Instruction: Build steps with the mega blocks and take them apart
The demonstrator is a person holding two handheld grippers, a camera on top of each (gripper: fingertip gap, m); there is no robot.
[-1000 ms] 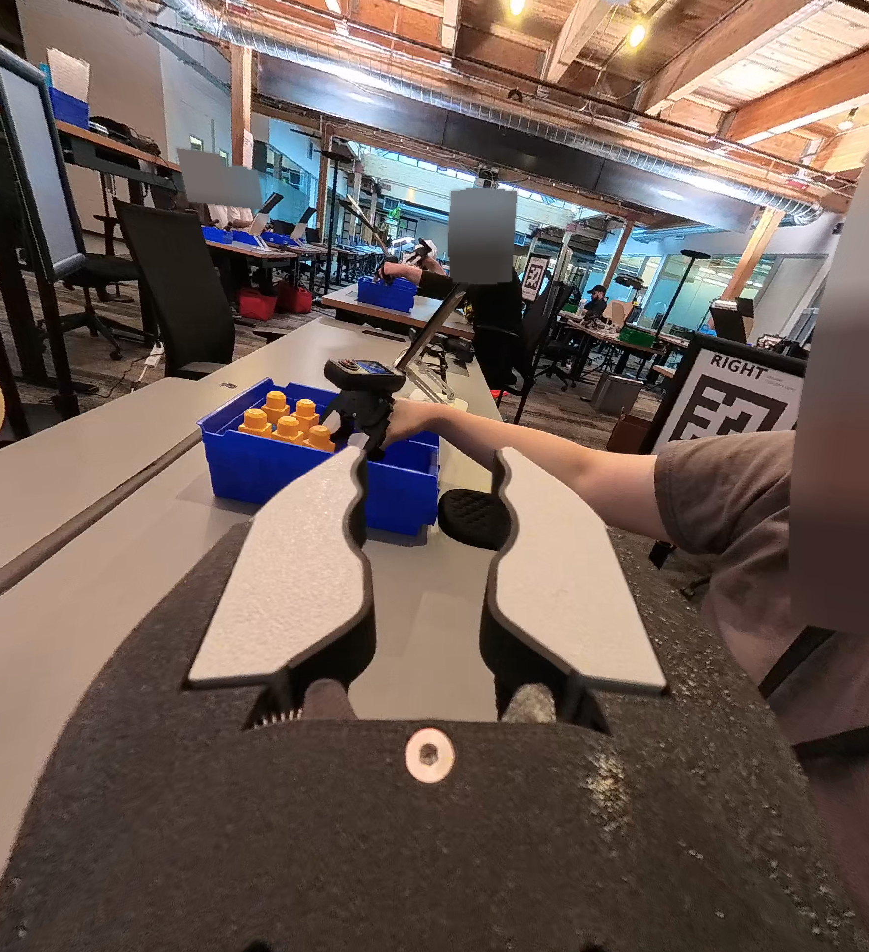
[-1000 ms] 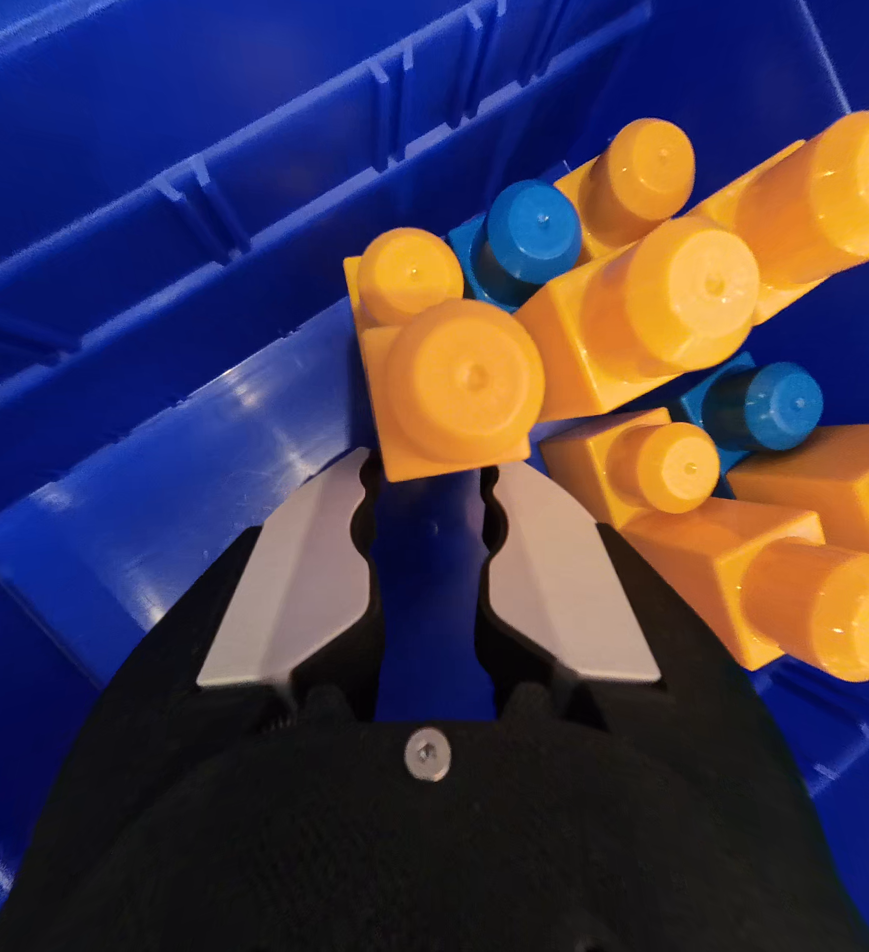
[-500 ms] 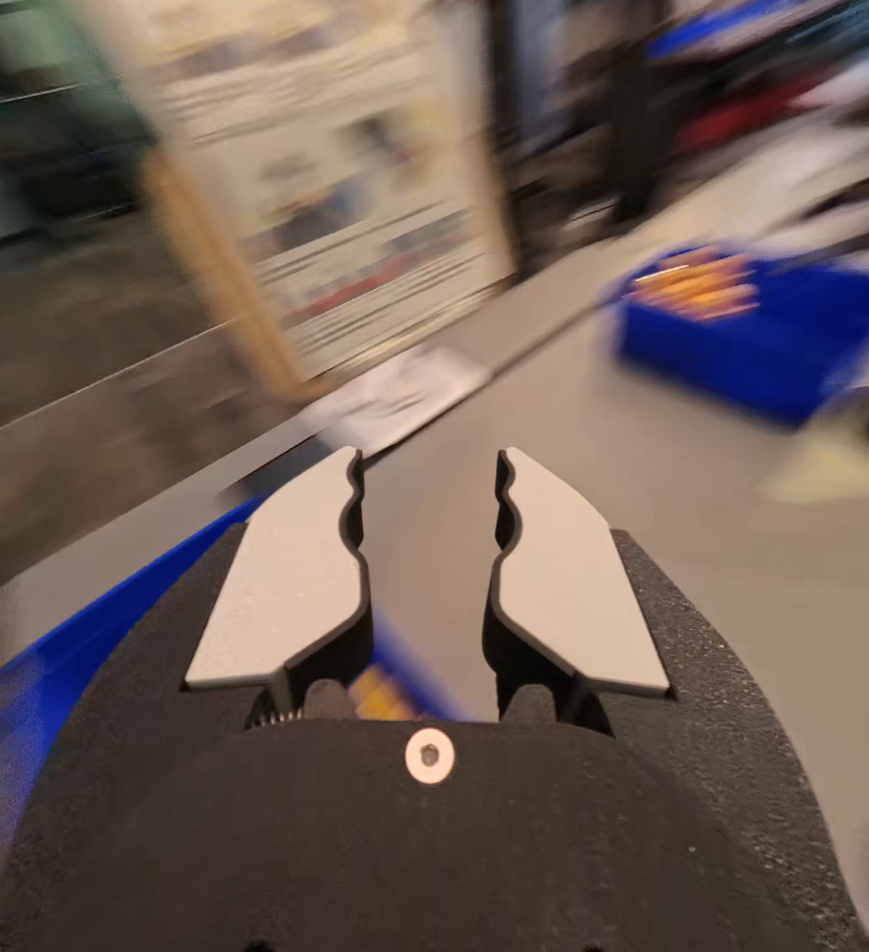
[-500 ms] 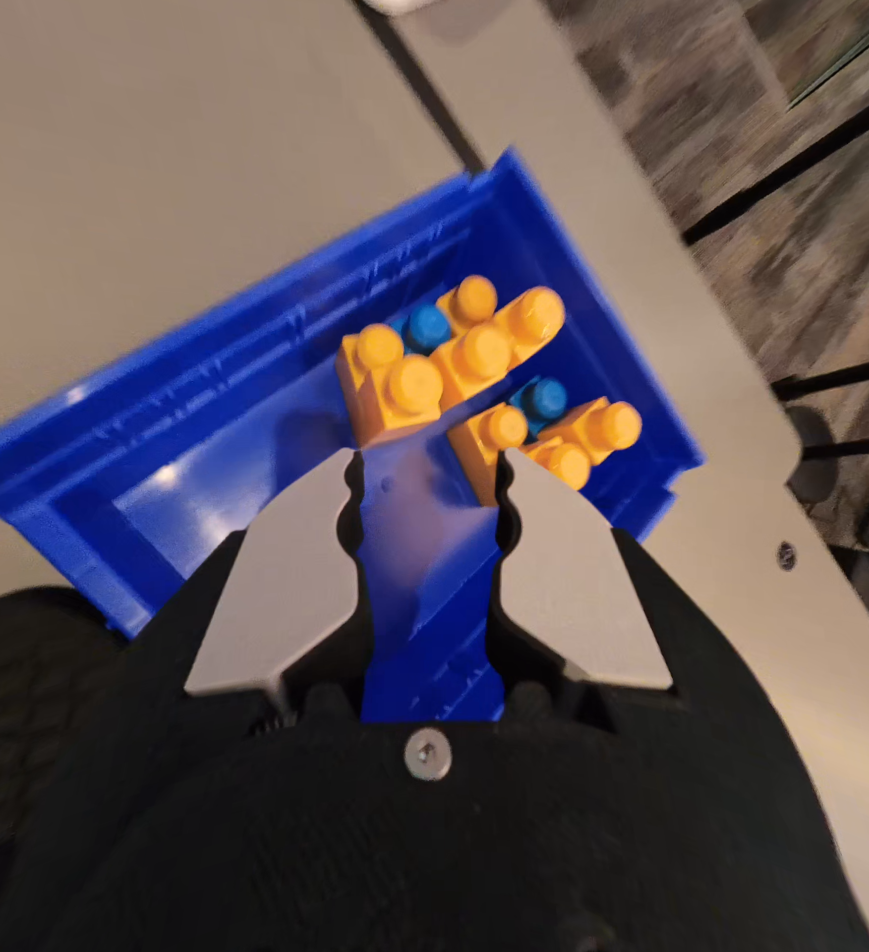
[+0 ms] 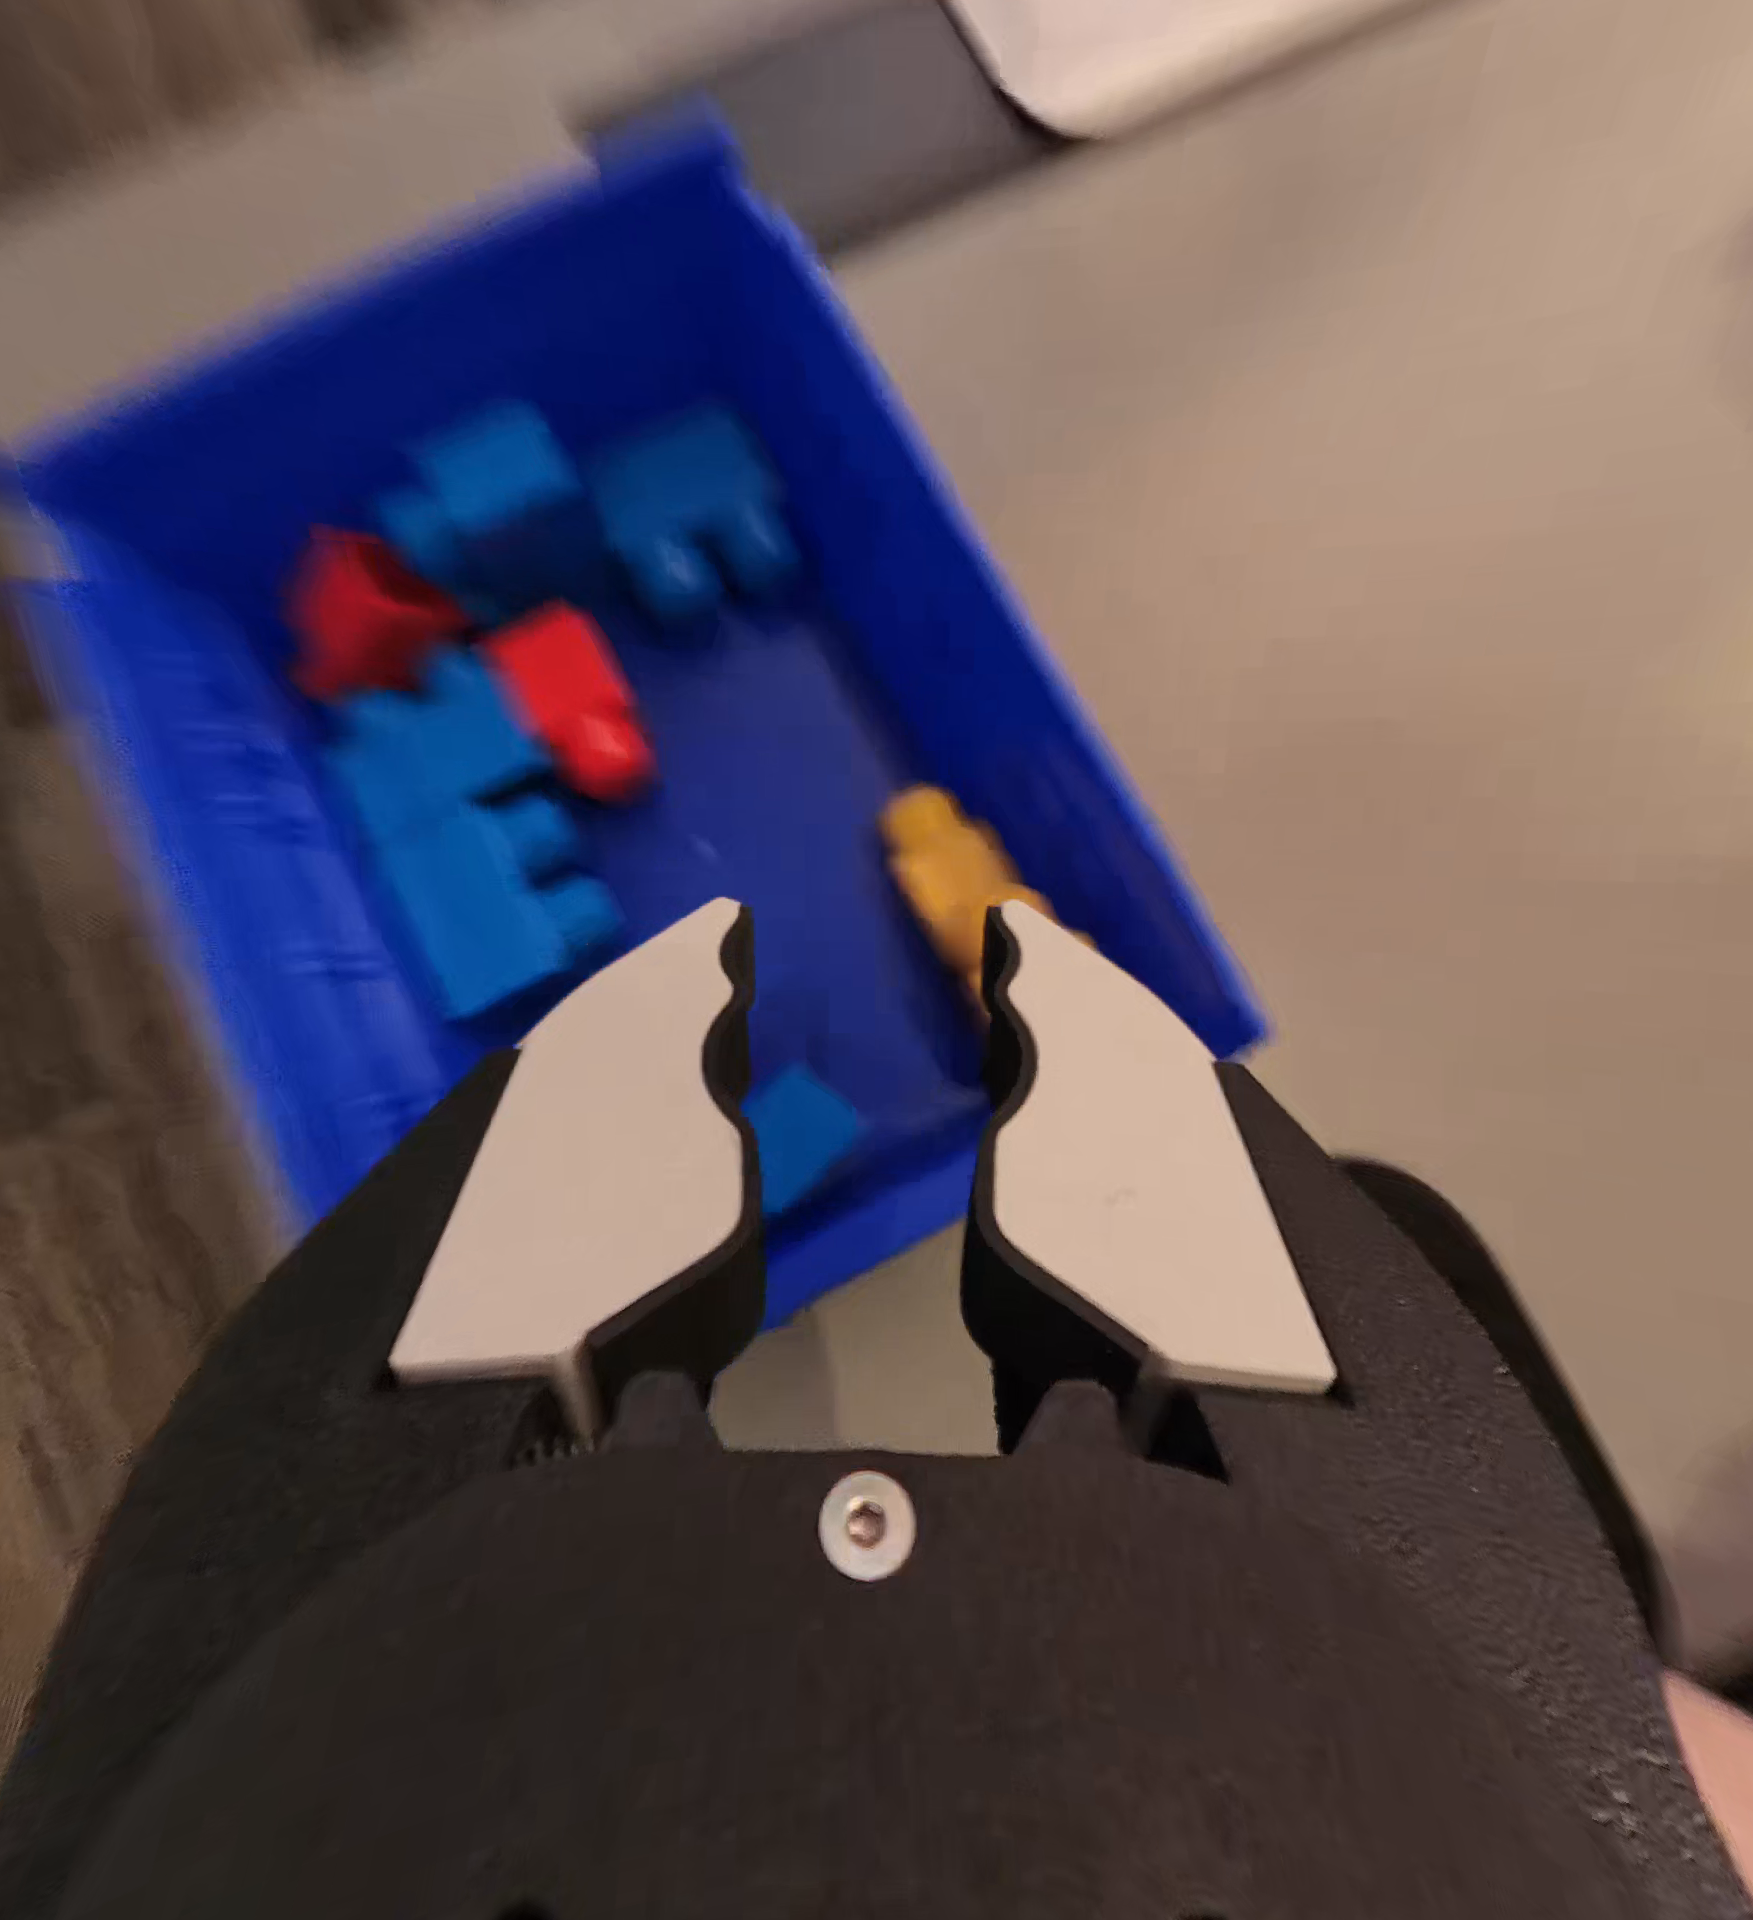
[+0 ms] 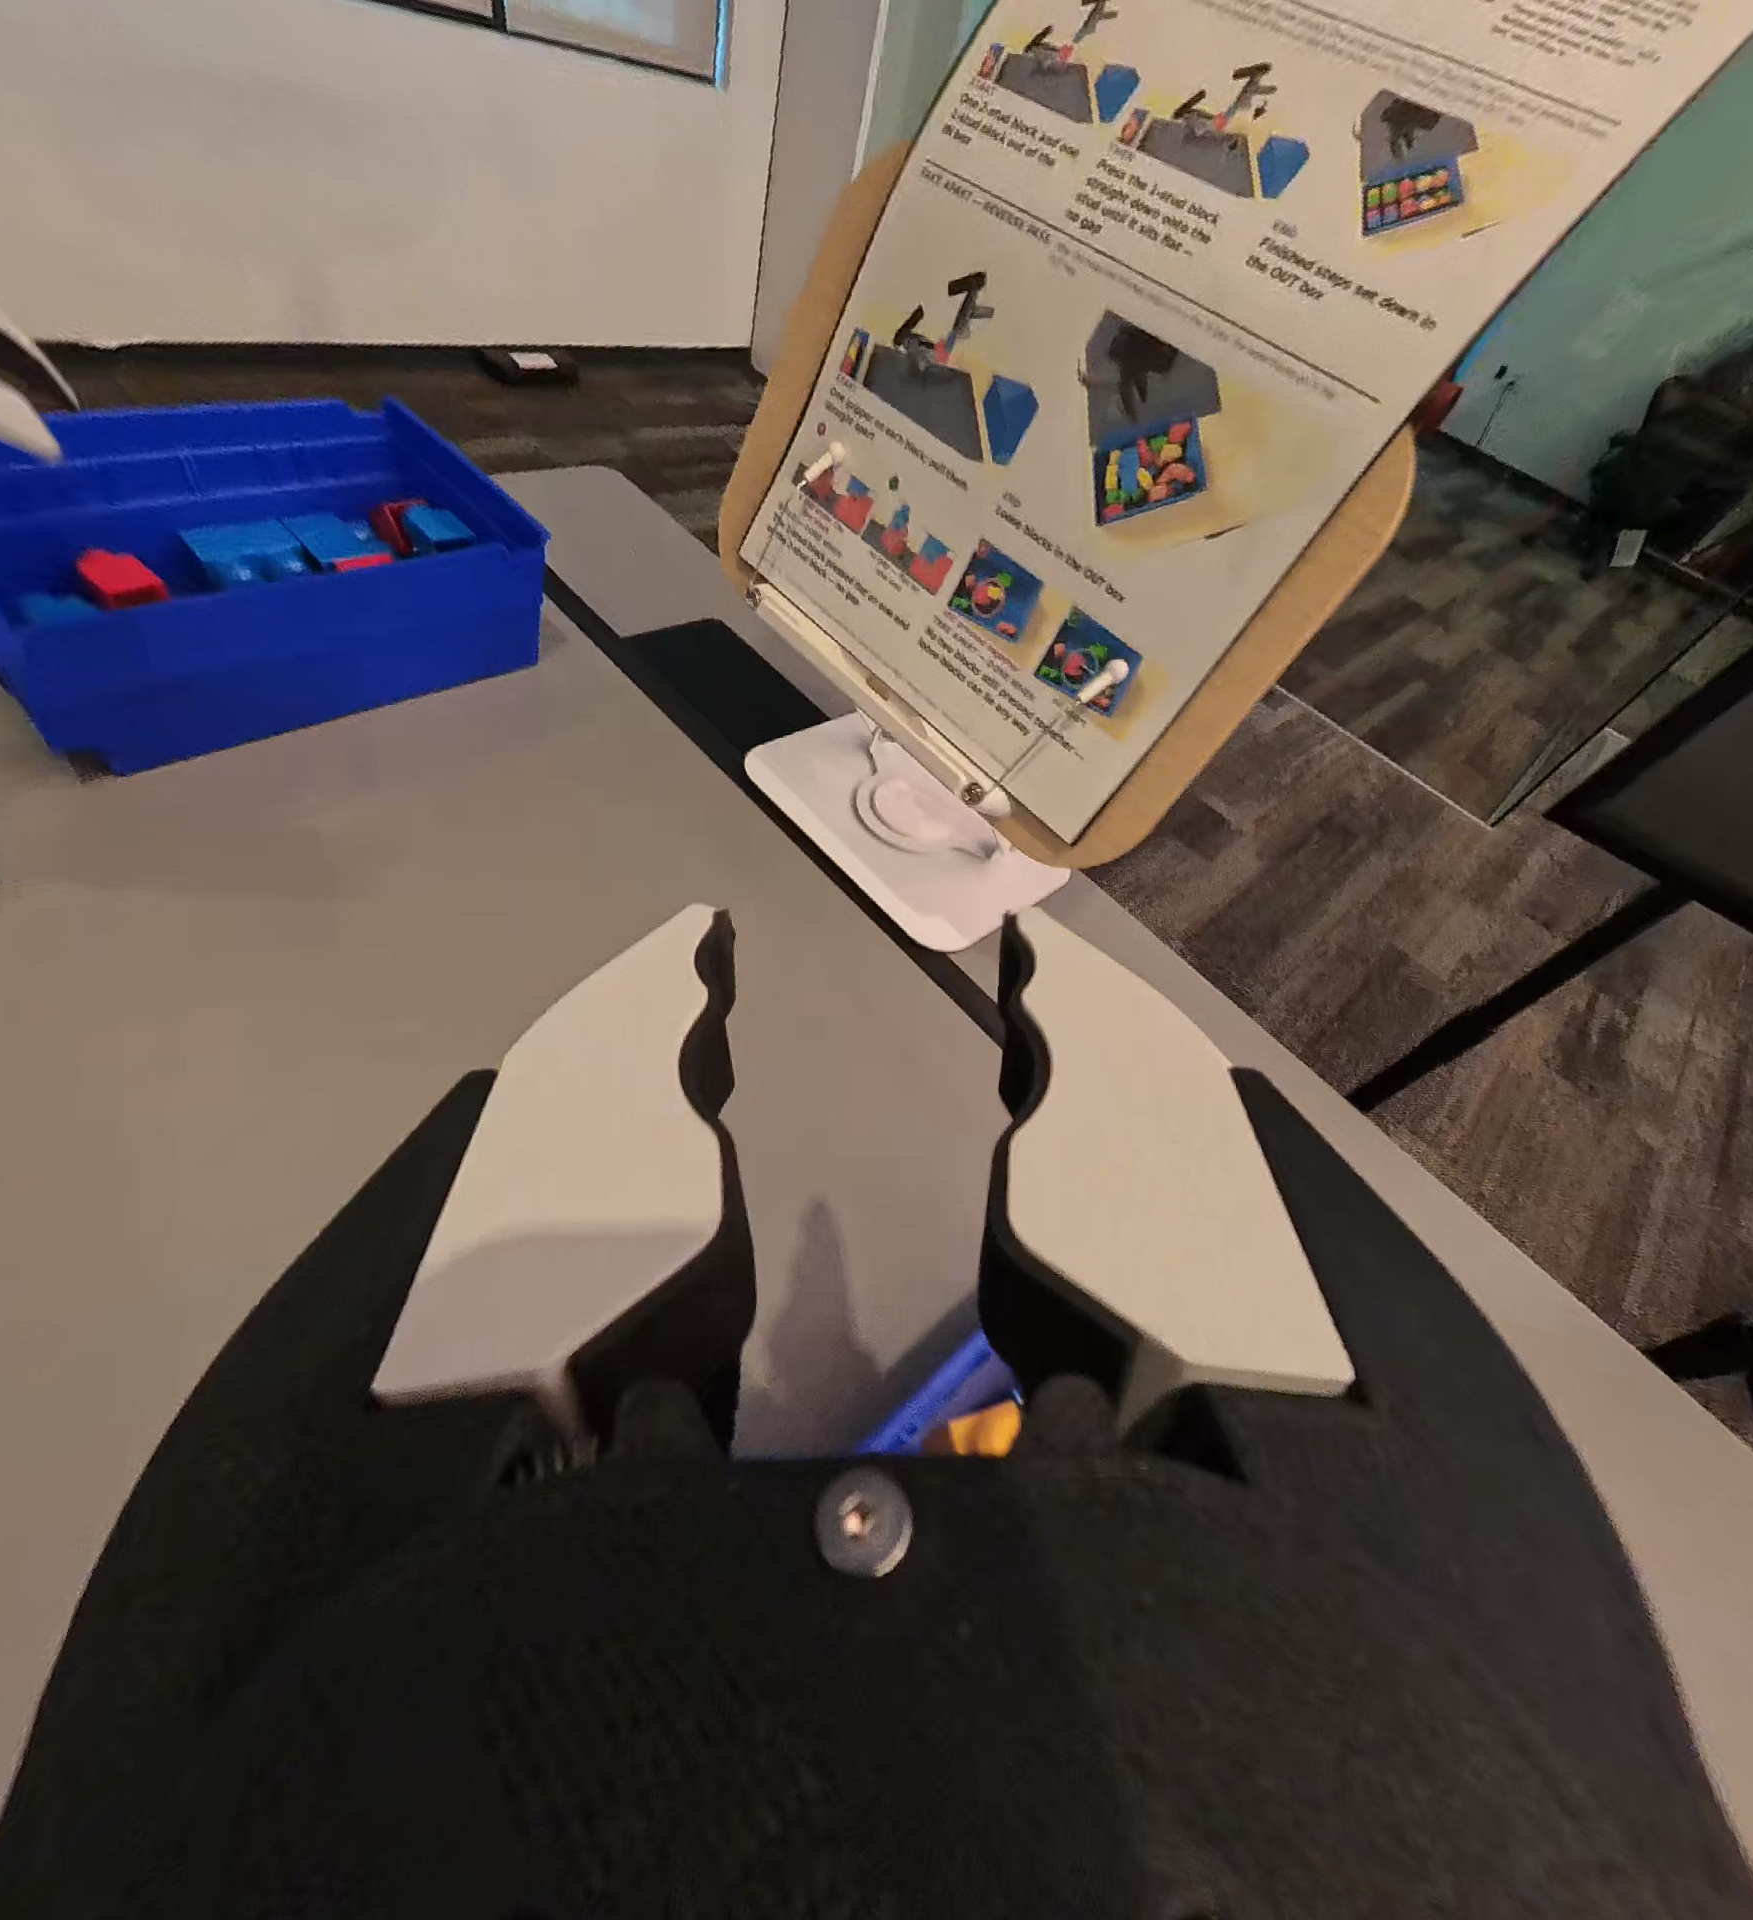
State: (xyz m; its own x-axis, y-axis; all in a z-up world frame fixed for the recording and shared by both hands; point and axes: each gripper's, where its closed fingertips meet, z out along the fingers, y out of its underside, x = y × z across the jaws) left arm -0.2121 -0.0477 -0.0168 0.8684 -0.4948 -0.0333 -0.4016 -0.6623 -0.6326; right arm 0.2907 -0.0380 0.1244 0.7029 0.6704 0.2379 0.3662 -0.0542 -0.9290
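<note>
left gripper [image 5: 864, 914], jaws parted and empty, poised above a blue bin [image 5: 965, 499] holding blue blocks [image 5: 467, 831], red blocks [image 5: 581, 707] and one orange block [image 5: 945, 862]; view blurred. right gripper [image 6: 859, 925], likewise released and empty, over bare grey table [image 6: 280, 987] near its edge, beside an instruction card on a stand [image 6: 1111, 416]. judged step: picking a first block. next move: lower between the bin walls, close on one block.
</note>
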